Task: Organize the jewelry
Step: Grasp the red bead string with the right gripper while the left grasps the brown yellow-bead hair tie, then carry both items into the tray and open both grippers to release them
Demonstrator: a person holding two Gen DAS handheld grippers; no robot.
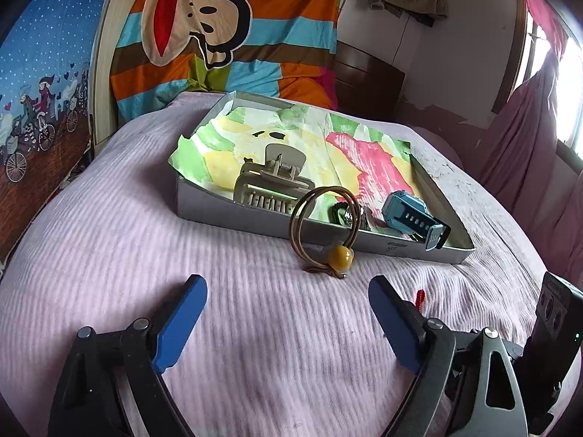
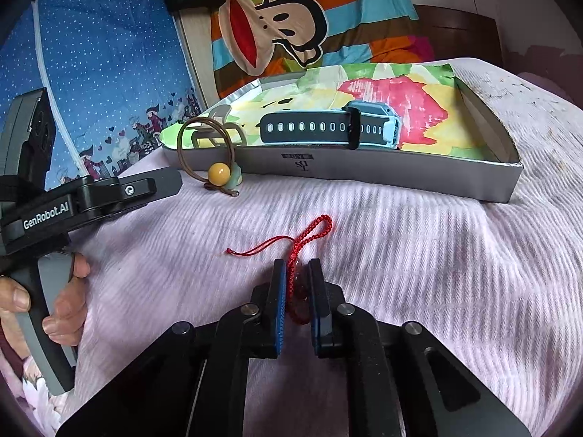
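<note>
Fingers (image 2: 280, 298) half-hiding red cord bracelet (image 2: 309, 233)

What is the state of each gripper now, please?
Left gripper: open, holding nothing; the brown cord bracelet lies ahead of it.
Right gripper: shut on the red braided cord.

cord (image 2: 309, 235): red | bead (image 2: 219, 172): yellow | blanket (image 2: 419, 247): pink, ribbed

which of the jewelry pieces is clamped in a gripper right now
The red cord bracelet, pinched between the shut right gripper. The brown cord loop with the yellow bead leans free against the box; the watch lies inside it.
</note>
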